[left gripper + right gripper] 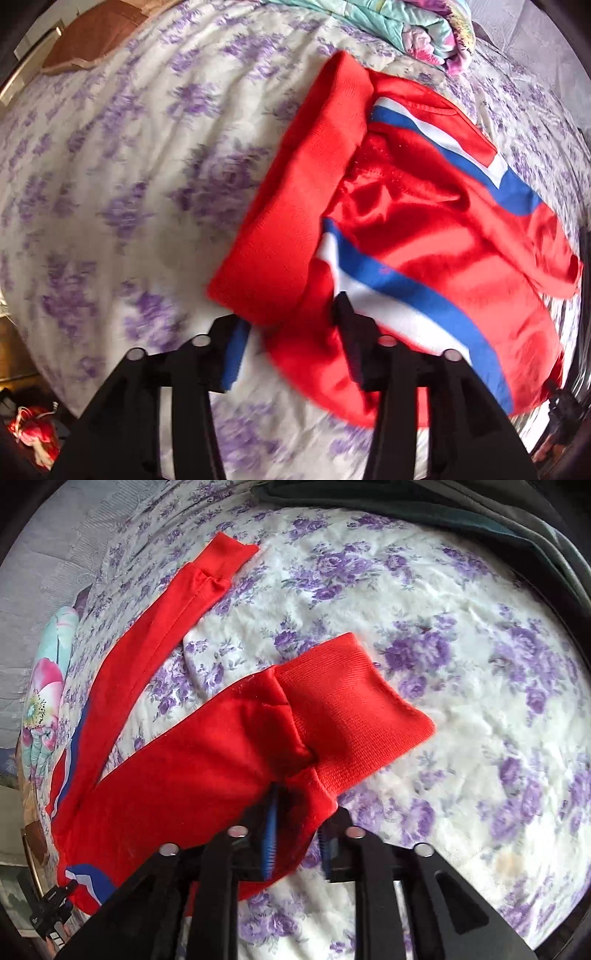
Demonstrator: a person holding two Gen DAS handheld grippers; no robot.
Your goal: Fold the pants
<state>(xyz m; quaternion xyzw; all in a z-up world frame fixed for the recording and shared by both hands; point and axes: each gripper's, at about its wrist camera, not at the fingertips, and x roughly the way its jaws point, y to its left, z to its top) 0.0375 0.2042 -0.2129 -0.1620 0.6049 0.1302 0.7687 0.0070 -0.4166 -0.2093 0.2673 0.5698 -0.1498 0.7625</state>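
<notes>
Red pants (424,229) with blue and white side stripes lie crumpled on a flowered bed sheet (129,184). Their ribbed waistband (295,206) faces left in the left wrist view. My left gripper (286,321) hangs over the near edge of the pants with its jaws wide apart. One fingertip (343,310) is over the striped cloth and the pads do not press on anything. In the right wrist view one pant leg (203,768) ends in a ribbed cuff (351,709). My right gripper (301,812) straddles bunched cloth just behind that cuff, jaws apart. The other leg (147,627) runs to the upper left.
A folded floral quilt (424,33) lies at the far end of the bed beyond the pants. A brown cushion (92,37) sits at the upper left. Dark green fabric (443,506) borders the sheet (480,664) at the top of the right wrist view.
</notes>
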